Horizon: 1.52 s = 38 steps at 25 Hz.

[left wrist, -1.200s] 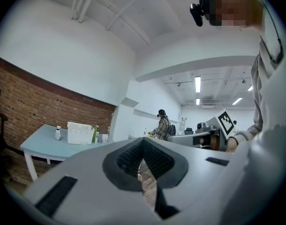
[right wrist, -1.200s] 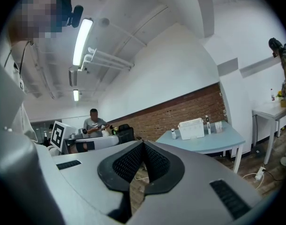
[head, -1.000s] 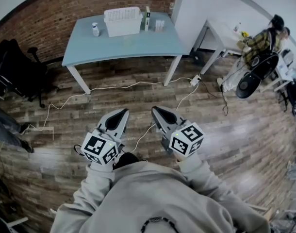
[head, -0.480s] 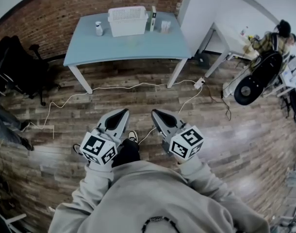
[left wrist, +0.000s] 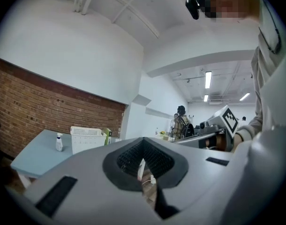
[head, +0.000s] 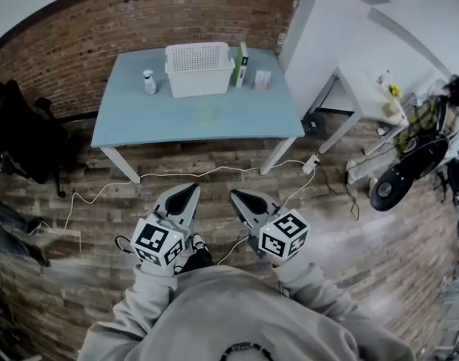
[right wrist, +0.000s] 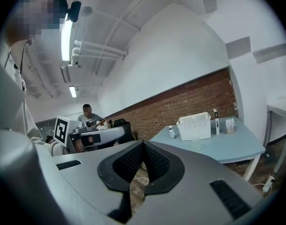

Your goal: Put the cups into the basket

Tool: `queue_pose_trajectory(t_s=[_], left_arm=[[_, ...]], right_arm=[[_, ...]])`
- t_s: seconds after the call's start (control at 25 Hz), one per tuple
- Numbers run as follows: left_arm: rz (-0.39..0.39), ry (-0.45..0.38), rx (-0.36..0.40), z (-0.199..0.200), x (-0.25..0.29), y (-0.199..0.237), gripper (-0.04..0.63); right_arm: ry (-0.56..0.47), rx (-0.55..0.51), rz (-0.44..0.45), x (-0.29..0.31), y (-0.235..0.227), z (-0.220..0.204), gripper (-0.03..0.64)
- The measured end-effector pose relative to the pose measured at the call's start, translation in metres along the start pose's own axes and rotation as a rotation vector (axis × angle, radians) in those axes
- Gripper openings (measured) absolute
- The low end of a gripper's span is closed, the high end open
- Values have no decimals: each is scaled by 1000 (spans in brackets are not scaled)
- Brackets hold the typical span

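Head view has your left gripper and right gripper side by side over the wooden floor, both sets of jaws pressed together on nothing. Well ahead, the white basket stands on the blue counter, with a pale cup near it.

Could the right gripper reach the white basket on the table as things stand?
Probably not: the right gripper hangs over floor, well short of the table, and the basket sits near its far edge.
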<state>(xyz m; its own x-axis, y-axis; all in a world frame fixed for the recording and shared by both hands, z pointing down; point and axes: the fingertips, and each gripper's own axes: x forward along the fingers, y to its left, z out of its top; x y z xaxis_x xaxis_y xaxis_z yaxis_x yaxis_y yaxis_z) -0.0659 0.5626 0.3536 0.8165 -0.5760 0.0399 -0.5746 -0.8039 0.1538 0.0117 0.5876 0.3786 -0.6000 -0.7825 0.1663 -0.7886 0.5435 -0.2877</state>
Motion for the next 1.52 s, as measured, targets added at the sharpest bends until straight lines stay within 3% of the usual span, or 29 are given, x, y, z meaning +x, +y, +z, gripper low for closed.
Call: queue_pose_trajectory(t_s=[0.32, 0.52, 0.8, 0.92, 1.04, 1.2, 1.52], left_arm=[[9, 7, -15, 33, 59, 115, -2], [5, 20, -60, 28, 90, 148, -2], [41, -34, -31, 46, 134, 209, -2], [86, -31, -36, 48, 158, 248, -2], [118, -36, -30, 58, 194, 285, -2], [103, -55, 4, 77, 258, 320, -2], [114, -31, 8, 94, 350, 360, -2]], right_arm=[[-25, 36, -34, 100, -66, 52, 11], [-5, 36, -51, 126, -96, 65, 11], [-4, 77, -61, 187, -170, 80, 11], [-39, 13, -86, 218, -207, 101, 11], [-75, -27, -112, 248, -258, 132, 11], [-84, -18, -95, 283, -311, 165, 11], [-10, 2, -34, 336, -384, 178, 11]])
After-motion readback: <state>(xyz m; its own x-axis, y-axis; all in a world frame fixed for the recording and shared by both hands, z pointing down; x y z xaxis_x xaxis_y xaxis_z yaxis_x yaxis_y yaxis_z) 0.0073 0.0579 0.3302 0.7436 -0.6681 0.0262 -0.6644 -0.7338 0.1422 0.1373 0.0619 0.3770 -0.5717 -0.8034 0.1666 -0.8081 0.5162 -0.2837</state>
